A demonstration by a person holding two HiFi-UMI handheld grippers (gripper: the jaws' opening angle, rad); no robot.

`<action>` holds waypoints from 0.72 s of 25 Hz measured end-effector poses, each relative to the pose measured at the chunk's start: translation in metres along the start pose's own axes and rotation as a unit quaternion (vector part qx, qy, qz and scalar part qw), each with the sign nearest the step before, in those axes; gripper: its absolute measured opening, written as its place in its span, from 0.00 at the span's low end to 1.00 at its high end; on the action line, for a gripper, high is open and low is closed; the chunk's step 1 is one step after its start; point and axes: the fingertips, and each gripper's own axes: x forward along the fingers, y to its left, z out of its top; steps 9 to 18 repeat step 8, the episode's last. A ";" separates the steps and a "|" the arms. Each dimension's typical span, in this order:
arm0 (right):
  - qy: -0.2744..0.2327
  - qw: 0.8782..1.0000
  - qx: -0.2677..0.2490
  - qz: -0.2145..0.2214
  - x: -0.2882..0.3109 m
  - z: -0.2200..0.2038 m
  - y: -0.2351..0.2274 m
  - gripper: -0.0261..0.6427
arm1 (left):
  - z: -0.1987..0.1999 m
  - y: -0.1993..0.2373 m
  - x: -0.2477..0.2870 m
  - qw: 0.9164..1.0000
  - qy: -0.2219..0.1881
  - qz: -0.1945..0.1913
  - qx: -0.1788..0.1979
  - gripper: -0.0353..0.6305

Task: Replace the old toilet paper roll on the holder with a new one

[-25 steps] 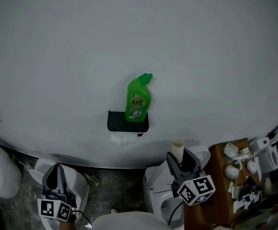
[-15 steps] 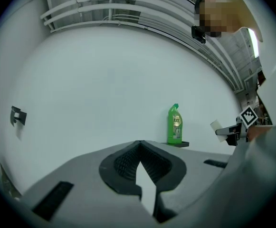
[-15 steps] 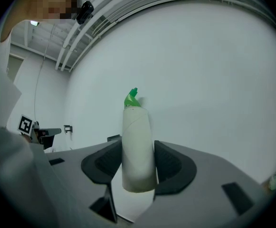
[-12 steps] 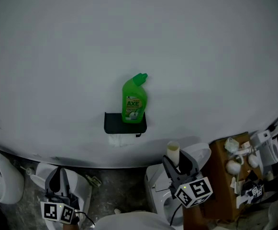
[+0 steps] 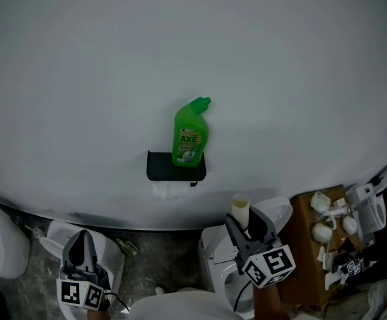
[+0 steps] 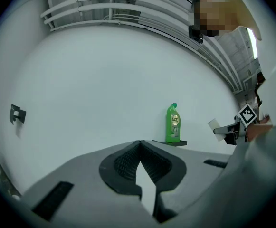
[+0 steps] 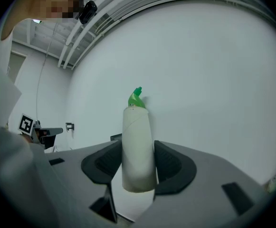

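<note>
- clamping the cardboard tube [image 7: 138,146] upright in the right gripper [image 5: 248,223], with jaws partway apart and pressing on its two sides, low down near its bottom end.
- carrying nothing in the left gripper [image 5: 82,240], with jaws fully together, ribbed pads meeting, and pointing level toward the wall [image 5: 180,52].
- judging the step in hand as taking the spent core away from the holder [image 5: 161,167], well apart from it, out in front of the wall and above the white toilet [image 5: 216,262].
- doing it well by squeezing only lightly, thin card probably buckling under more force, and by laying the tube down clear of the holder before opening the jaws.
- not making out a new roll for certain in any view, and seeing only a crumpled white scrap of paper [image 5: 170,190] hanging just under the holder.
- minding the green bottle [image 5: 190,135] standing on the holder's flat top: tall, glossy plastic with a bent neck, likely toppling at a knock.
- noting textures:
  - tube: pale, matte, hollow, with a faint spiral seam.
  - holder: black, boxy, flat-topped.
  - wall: plain and smooth.
  - pads: dark and ribbed.
</note>
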 end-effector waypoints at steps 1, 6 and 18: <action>0.000 1.000 -0.002 0.000 -0.001 0.000 0.001 0.34 | 0.000 -0.001 -0.001 1.000 0.000 -0.001 0.000 0.06; 0.000 1.000 -0.003 -0.003 -0.008 -0.001 0.002 0.34 | 0.004 -0.003 -0.009 1.000 -0.002 -0.001 0.004 0.06; 0.003 1.000 0.000 -0.006 -0.010 -0.003 0.002 0.34 | 0.006 -0.003 -0.012 1.000 -0.003 0.001 0.008 0.06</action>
